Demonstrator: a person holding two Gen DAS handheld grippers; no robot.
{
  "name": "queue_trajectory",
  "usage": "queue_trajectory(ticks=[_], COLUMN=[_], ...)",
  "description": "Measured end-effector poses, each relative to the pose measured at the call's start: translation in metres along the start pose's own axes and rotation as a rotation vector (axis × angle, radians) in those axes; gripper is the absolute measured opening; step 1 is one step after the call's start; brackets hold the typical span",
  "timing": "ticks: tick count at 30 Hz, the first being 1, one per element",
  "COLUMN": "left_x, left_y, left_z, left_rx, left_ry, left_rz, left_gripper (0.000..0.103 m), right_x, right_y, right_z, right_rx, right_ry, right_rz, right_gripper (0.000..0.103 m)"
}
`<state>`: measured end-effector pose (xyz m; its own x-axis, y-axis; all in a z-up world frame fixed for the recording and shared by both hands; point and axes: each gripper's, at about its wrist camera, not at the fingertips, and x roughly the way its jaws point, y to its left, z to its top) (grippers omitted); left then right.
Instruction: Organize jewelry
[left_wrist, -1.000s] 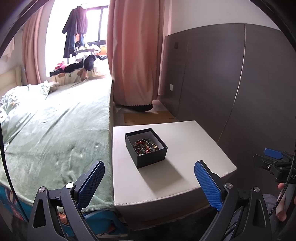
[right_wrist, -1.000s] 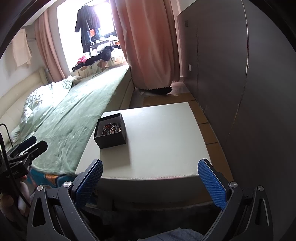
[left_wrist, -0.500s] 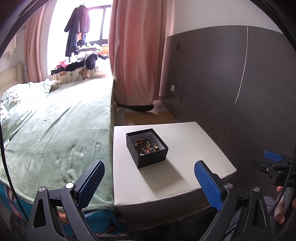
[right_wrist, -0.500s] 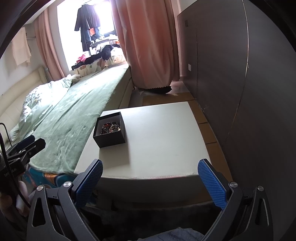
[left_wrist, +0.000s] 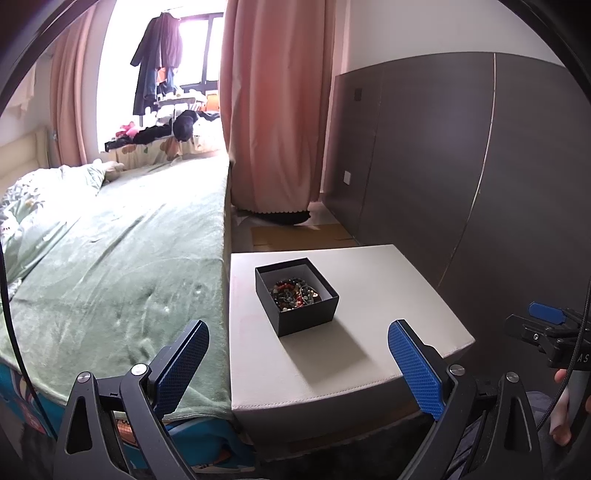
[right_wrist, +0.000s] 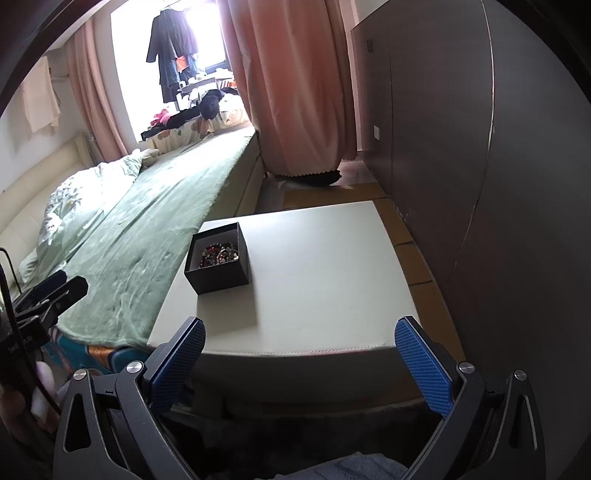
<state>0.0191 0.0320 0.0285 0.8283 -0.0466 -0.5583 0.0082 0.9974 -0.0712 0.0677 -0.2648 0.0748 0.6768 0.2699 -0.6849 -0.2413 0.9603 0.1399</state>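
A small open black box (left_wrist: 297, 297) (right_wrist: 218, 258) holds a tangle of beaded jewelry (left_wrist: 293, 292) (right_wrist: 218, 254) in red, dark and metallic tones. It stands on a white padded bench (left_wrist: 373, 295) (right_wrist: 325, 280), toward the bed side. My left gripper (left_wrist: 297, 362) hangs open in front of the bench's near edge, well short of the box, with nothing between its blue pads. My right gripper (right_wrist: 299, 363) is also open and empty, below the bench's front edge. Each gripper shows at the edge of the other's view.
A bed with a green blanket (left_wrist: 110, 258) (right_wrist: 147, 225) butts against the bench's left side. Dark wall panels (left_wrist: 461, 166) (right_wrist: 461, 147) run along the right. Pink curtains (left_wrist: 273, 110) and clothes at a window stand at the back. A person's hand (left_wrist: 563, 410) shows at the right edge.
Both views have shifted only slightly; the box sits a touch closer and lower in the left wrist view. Both grippers stay open and empty.
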Motion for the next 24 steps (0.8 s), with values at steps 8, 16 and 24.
queue_trajectory(ticks=[8, 16, 24], left_x=[0.0003, 0.0000, -0.0001], left_y=[-0.0006, 0.0008, 0.0000], left_z=[0.0000, -0.0003, -0.0012], left_rx=[0.000, -0.002, -0.006], left_ry=[0.001, 0.000, -0.005], left_rz=[0.001, -0.001, 0.002], left_gripper=[0.098, 0.098, 0.098], right_x=[0.0000, -0.0003, -0.0001], right_y=[-0.0004, -0.0003, -0.0014], right_z=[0.0002, 0.0002, 0.0005], right_rx=[0.000, -0.001, 0.001], right_ry=[0.000, 0.001, 0.003], right_rz=[0.000, -0.001, 0.000], right_gripper=[0.103, 0.103, 0.103])
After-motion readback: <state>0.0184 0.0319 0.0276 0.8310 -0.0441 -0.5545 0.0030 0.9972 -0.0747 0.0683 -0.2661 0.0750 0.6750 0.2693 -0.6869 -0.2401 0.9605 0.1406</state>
